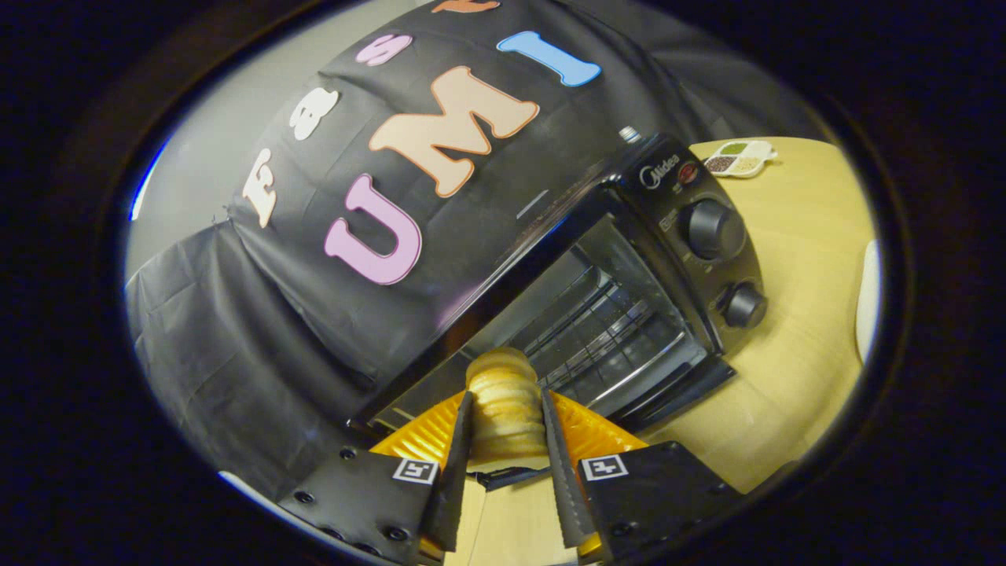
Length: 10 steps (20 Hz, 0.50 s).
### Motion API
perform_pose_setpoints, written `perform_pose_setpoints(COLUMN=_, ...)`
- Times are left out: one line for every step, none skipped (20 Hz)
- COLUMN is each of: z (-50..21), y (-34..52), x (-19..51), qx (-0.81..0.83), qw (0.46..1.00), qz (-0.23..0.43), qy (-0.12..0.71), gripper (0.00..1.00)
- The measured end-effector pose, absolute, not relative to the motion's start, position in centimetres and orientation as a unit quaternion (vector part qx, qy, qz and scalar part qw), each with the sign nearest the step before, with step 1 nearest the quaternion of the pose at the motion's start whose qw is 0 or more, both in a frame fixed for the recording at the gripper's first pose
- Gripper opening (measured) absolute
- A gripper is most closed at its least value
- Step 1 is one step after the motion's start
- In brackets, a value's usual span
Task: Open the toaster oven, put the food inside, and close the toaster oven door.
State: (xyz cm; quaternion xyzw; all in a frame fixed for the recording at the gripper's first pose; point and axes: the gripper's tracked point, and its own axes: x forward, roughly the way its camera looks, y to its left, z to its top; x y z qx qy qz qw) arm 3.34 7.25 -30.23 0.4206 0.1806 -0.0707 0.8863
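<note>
A tan, ridged piece of bread (503,373) stands between my two fingers, and my gripper (504,409) is shut on it, both black fingers pressing its sides. Under the bread and fingers lies an orange plate (597,434) on the wooden table. Just beyond the bread is the black toaster oven (676,196), seen tilted. Its door (682,391) looks folded down and open, with a silver handle bar along its near edge. The wire rack (597,322) inside shows plainly. Two round knobs sit on the oven's right-hand panel.
The light wooden table (794,259) runs to the right of the oven. A small divided dish of grains (739,157) rests behind the oven's right side. A white object (867,299) sits at the table's far right. The black booth cloth hangs behind and to the left.
</note>
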Motion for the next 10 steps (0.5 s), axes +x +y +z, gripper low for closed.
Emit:
perform_pose_setpoints(z=-30.2, y=7.5, x=4.0, qx=0.427, qw=0.885, qz=-0.073, qy=0.174, gripper=0.51)
perform_pose_setpoints(z=-30.4, y=7.6, x=4.7, qx=0.437, qw=0.881, qz=-0.075, qy=0.169, gripper=0.51)
perform_pose_setpoints(z=-30.6, y=7.7, x=5.1, qx=0.446, qw=0.877, qz=-0.076, qy=0.165, gripper=0.51)
perform_pose_setpoints(z=-30.9, y=7.7, x=5.7, qx=0.452, qw=0.874, qz=-0.080, qy=0.162, gripper=0.51)
perform_pose_setpoints(z=-31.1, y=7.6, x=6.2, qx=0.455, qw=0.872, qz=-0.083, qy=0.158, gripper=0.51)
perform_pose_setpoints(z=-31.5, y=7.4, x=6.8, qx=0.455, qw=0.872, qz=-0.088, qy=0.158, gripper=0.52)
perform_pose_setpoints(z=-32.0, y=7.4, x=6.8, qx=0.455, qw=0.871, qz=-0.090, qy=0.161, gripper=0.56)
perform_pose_setpoints(z=-32.6, y=7.5, x=7.1, qx=0.455, qw=0.870, qz=-0.093, qy=0.165, gripper=0.60)
perform_pose_setpoints(z=-32.3, y=7.4, x=6.9, qx=0.454, qw=0.872, qz=-0.089, qy=0.162, gripper=0.64)
perform_pose_setpoints(z=-31.8, y=7.3, x=7.0, qx=0.451, qw=0.875, qz=-0.088, qy=0.153, gripper=0.68)
